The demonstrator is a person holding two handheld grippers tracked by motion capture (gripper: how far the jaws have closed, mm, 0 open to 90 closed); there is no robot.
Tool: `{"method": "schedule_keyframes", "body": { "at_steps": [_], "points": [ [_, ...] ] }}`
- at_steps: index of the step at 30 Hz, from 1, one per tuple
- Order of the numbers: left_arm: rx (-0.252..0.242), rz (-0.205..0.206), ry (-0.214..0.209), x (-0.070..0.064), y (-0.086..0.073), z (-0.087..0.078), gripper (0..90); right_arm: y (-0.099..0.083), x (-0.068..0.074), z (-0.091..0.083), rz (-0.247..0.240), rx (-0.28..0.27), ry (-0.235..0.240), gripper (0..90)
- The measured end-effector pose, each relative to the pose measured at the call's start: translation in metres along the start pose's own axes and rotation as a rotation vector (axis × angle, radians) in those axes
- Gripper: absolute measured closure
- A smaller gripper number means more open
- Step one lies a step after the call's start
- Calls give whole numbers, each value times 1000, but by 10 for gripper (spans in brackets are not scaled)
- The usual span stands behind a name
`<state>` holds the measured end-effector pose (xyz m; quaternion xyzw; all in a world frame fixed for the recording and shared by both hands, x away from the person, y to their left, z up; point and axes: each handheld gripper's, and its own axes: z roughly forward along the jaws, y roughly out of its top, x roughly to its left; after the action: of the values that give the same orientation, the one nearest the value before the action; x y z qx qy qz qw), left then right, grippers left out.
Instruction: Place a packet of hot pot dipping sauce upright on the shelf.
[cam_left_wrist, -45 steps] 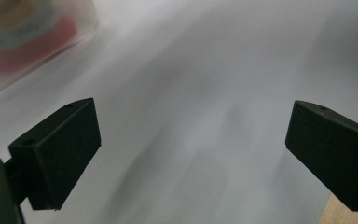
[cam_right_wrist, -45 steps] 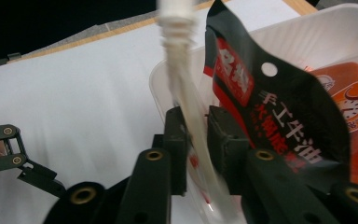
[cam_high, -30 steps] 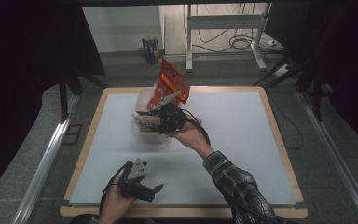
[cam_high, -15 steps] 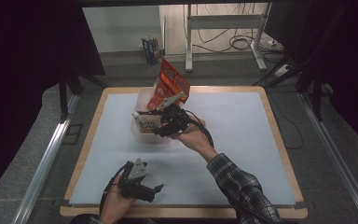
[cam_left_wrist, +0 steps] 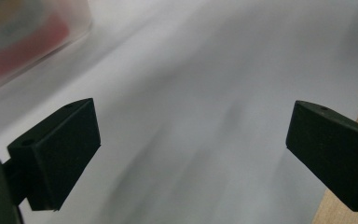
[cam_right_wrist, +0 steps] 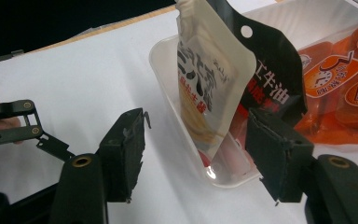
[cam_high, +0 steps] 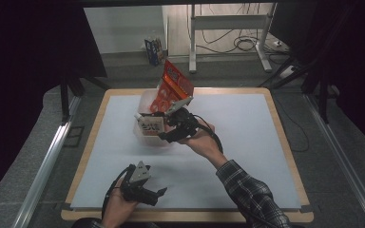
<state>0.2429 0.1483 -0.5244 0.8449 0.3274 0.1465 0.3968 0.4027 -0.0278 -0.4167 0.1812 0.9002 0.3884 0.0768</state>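
A: Where is the right gripper point(cam_high: 164, 124)?
B: Over the tub point(cam_high: 145, 135) at the middle of the mat point(cam_high: 247, 123), held by a hand with a plaid sleeve point(cam_high: 247, 194). In the right gripper view its jaws stand apart, one on each side of the tub's near corner; neither pad can be seen to touch anything.

A: What does the tub hold?
B: A pale pouch point(cam_right_wrist: 212, 79) with dark print stands upright inside, against a black packet point(cam_right_wrist: 272, 74) with a punched hole near its top. An orange bag point(cam_high: 171, 88) leans at the far side and rises above the rim; in the right gripper view it lies to the right of the black packet.

A: And the left gripper point(cam_high: 158, 194)?
B: Low over the mat near the table's point(cam_high: 285, 218) front edge, well apart from the tub. In the left gripper view its jaws are wide apart with bare mat between them; a blurred corner of the tub sits at upper left, and a strip of the wooden rim at lower right.
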Motion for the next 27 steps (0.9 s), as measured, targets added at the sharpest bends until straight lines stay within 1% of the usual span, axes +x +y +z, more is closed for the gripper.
{"method": "schedule_keyframes", "body": {
  "at_steps": [2,3,4,6,12,13,15,16,17,20,24,27],
  "points": [
    [0,-1,0,0,0,0,21,-1,1,-1,6,-1,1,355],
    [-1,-4,2,0,0,0,20,-1,1,-2,-4,-3,0,350],
    [-2,-5,2,0,0,-1,19,-1,2,-2,3,-1,0,345],
    [-4,-6,5,0,0,-1,17,-2,3,-3,-7,-2,2,334],
    [-17,-17,6,1,0,-3,10,-3,7,-8,-8,-5,5,301],
    [-18,-19,6,1,0,-3,9,-4,7,-9,-17,-7,3,295],
    [-20,-20,9,1,0,-4,6,-5,7,-11,-18,-9,1,277],
    [-20,-20,11,1,0,-4,6,-5,9,-12,-11,-10,-3,265],
    [-20,-21,10,0,0,-3,6,-6,8,-13,-15,-12,-6,251],
    [-16,-18,11,0,0,-3,6,-8,10,-15,12,-15,6,202],
    [-14,-15,12,0,0,-3,5,-12,10,-17,15,-18,15,153],
    [-15,-13,13,0,0,-3,5,-15,11,-18,32,-23,15,124]
  ]
}}
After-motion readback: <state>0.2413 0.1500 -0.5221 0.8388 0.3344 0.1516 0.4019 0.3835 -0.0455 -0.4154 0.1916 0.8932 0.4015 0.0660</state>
